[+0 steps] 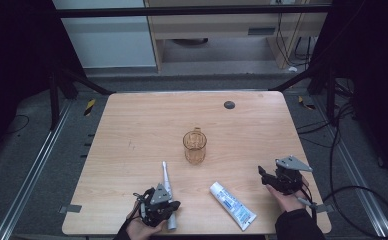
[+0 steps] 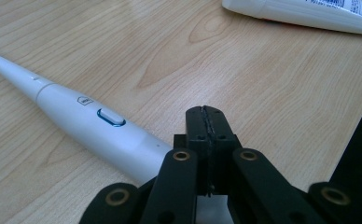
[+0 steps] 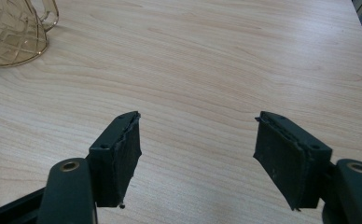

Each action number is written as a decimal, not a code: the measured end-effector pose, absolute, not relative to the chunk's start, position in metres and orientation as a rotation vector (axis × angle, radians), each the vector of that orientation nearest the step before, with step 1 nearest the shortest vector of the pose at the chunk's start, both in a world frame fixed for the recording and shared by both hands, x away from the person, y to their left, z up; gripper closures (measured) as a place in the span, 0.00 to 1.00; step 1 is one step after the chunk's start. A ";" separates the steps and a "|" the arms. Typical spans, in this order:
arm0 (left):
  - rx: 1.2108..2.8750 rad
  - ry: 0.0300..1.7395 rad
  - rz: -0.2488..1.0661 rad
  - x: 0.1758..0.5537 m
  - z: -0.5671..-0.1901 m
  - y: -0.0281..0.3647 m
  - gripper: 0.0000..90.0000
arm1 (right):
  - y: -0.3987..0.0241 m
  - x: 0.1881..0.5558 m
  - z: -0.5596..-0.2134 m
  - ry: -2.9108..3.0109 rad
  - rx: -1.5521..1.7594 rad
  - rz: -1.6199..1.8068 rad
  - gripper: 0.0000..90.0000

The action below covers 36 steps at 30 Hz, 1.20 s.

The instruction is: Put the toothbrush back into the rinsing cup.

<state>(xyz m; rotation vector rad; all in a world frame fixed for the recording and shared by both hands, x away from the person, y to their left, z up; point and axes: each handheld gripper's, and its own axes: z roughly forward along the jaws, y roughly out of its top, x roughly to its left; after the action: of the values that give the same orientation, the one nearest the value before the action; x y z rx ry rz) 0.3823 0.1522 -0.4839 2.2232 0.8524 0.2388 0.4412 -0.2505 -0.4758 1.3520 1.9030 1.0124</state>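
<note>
Electric toothbrush [image 1: 166,186] lies flat near the table's [image 1: 132,125] near-left edge, head pointing far. Left gripper [image 2: 206,122] just beside its handle, jaws shut, empty. Right gripper [image 3: 195,154] open, idle. Looks pre-grasp: next, open left and straddle handle.

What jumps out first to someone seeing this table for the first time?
An amber glass mug stands alone mid-table. Nearer the person, a white electric toothbrush lies beside the left gripper, whose jaws are shut and empty. A toothpaste tube lies between it and the right gripper, whose jaws stand open over bare wood.
</note>
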 end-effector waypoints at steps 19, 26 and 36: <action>2.214 0.874 0.241 0.381 -0.484 0.160 1.00 | -0.250 0.441 -0.476 1.909 1.357 1.012 0.34; 2.162 0.887 0.264 0.384 -0.476 0.167 1.00 | -0.250 0.441 -0.476 1.907 1.357 1.013 0.34; 2.052 0.996 0.371 0.408 -0.464 0.195 1.00 | -0.249 0.442 -0.477 1.913 1.353 1.007 0.34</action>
<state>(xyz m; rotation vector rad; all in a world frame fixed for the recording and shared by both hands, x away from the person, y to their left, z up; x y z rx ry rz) 0.4076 0.1946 -0.4639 2.0516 0.9958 0.3710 0.4424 -0.2491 -0.4769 1.3530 1.9132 1.0066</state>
